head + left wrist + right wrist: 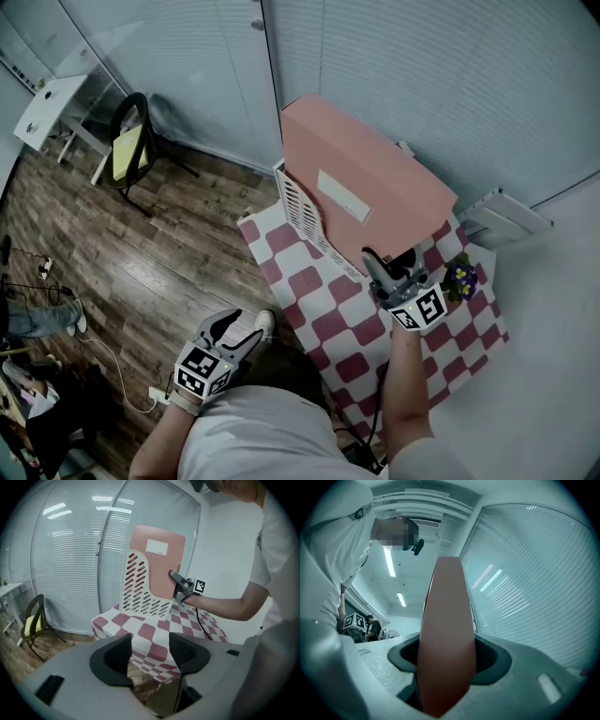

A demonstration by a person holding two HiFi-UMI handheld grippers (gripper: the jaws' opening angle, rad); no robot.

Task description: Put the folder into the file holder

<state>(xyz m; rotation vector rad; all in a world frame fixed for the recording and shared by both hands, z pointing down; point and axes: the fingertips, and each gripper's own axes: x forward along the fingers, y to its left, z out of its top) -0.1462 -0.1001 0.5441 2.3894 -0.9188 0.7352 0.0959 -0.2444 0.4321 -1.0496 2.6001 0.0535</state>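
The folder [394, 187] looks smooth and matt, the file holder [300, 212] plastic, the floor [159, 272] wood.

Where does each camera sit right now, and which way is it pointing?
Head view: on the head, looking steeply down at the red-and-white checkered table; white shirt and both arms show.
Left gripper view: low beside the table, looking over the open left gripper at the white slotted file holder.
Right gripper view: tilted upward along the right gripper, clamped on the pink rectangular folder; shirt at left.
Shared: the folder, in all three.
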